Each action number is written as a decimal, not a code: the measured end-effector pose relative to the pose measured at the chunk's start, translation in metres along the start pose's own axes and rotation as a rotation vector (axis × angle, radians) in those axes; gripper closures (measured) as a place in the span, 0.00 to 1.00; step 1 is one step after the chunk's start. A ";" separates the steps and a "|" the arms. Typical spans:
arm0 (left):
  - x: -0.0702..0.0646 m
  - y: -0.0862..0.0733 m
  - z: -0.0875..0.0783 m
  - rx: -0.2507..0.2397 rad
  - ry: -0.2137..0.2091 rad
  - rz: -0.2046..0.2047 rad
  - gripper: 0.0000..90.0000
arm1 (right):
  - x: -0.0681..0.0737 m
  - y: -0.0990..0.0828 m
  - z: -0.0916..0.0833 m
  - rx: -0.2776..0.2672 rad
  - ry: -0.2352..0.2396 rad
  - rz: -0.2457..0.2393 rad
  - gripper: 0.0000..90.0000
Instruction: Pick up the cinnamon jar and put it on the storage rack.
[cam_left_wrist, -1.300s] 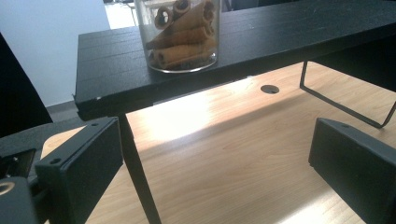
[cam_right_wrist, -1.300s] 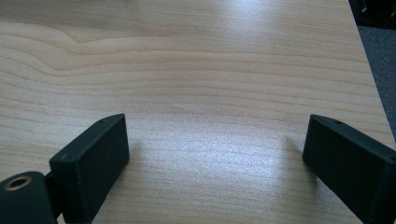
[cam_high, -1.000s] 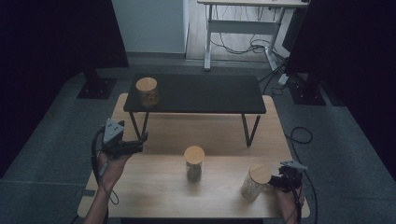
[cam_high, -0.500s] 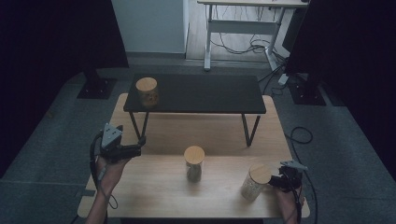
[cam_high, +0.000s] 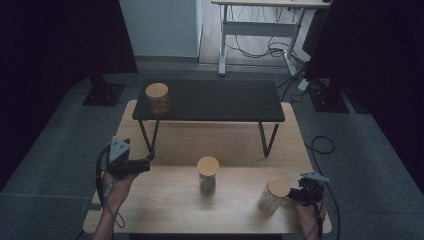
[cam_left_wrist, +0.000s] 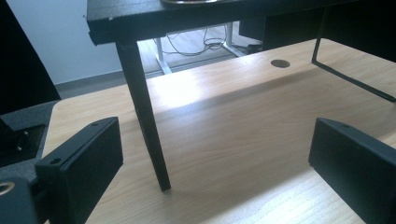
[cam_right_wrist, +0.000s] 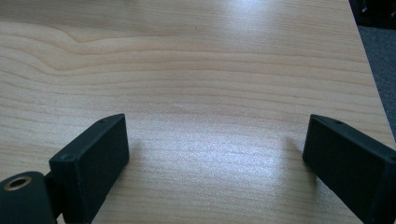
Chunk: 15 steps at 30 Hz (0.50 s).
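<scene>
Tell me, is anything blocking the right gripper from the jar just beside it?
Nothing visible is. The right gripper sits right beside the jar at the table's near right corner, its jaws open with bare wood between them.

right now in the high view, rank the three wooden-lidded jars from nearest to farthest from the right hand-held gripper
1. Pale jar with wooden lid, just left of the right hand-held gripper.
2. Clear jar with wooden lid, mid-table.
3. Wooden-lidded jar on the black shelf's far left.

No readable text, label, brand, number or sign anywhere: none on the three jars, none on the tabletop, none on the black shelf.
</scene>
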<state>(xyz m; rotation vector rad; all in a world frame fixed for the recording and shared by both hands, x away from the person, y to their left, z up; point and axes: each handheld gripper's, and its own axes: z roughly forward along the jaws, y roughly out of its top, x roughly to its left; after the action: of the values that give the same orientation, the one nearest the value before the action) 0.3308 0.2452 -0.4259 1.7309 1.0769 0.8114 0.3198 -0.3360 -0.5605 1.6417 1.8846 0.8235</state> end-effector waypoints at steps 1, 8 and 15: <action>0.000 -0.001 0.000 0.000 0.001 -0.003 0.03 | 0.000 0.000 0.000 0.000 0.000 0.000 0.07; 0.001 -0.007 -0.001 0.012 0.005 -0.008 0.03 | 0.000 0.000 0.000 0.000 0.000 0.000 0.07; 0.000 -0.013 -0.001 0.027 0.011 -0.011 0.03 | 0.000 0.000 0.000 0.000 0.000 0.000 0.07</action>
<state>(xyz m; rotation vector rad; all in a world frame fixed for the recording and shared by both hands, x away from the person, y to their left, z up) 0.3260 0.2484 -0.4371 1.7438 1.1082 0.8034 0.3198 -0.3360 -0.5605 1.6413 1.8844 0.8233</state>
